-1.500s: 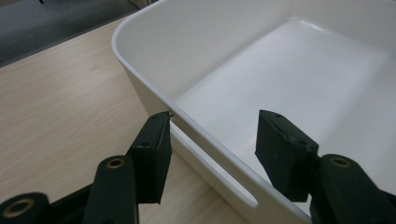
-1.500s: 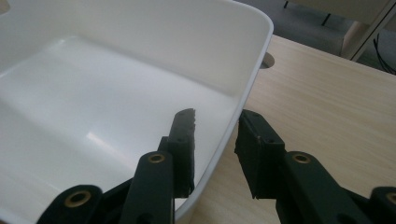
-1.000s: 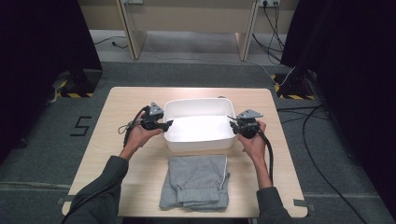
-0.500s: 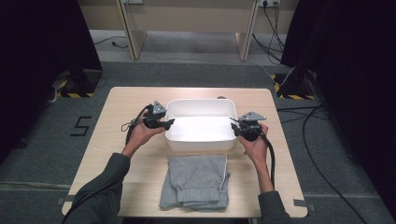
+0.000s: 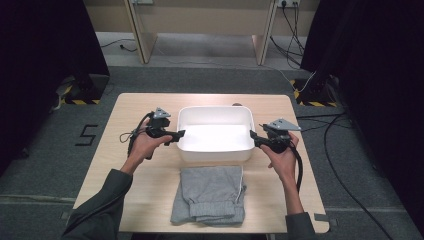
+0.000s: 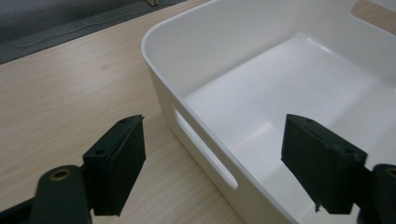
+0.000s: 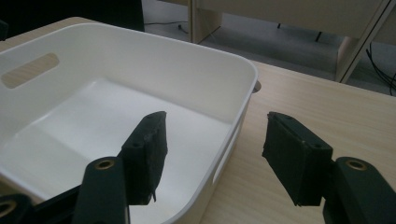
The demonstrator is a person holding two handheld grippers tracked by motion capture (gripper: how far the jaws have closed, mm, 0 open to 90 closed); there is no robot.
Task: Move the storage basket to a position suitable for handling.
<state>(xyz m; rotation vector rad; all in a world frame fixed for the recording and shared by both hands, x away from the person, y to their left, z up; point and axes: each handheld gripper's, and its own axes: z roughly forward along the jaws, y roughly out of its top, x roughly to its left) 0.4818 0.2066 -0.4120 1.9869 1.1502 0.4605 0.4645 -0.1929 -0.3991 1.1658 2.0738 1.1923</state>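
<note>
White bin (image 5: 215, 134) sits mid-bench (image 5: 125, 200), long axis running left-right, a handle slot in each short wall. Left gripper (image 5: 176, 135) is at the bin's left wall, right gripper (image 5: 254, 136) at its right wall, each pointing inward. In the left gripper view the jaws straddle the left rim above the slot, one pad over the bench, one over the bin floor, not pressing. The right gripper view shows the same at the right rim. Both pairs of jaws have just been opening and stand released, wall between them, nothing held. Bin is empty. Grey garment (image 5: 210, 192) lies folded on the bench just in front of the bin, on the person's side, about midway between the hands, neither clearly nearer. Nothing blocks the way down to it; likely next grab, then into the bin.
</note>
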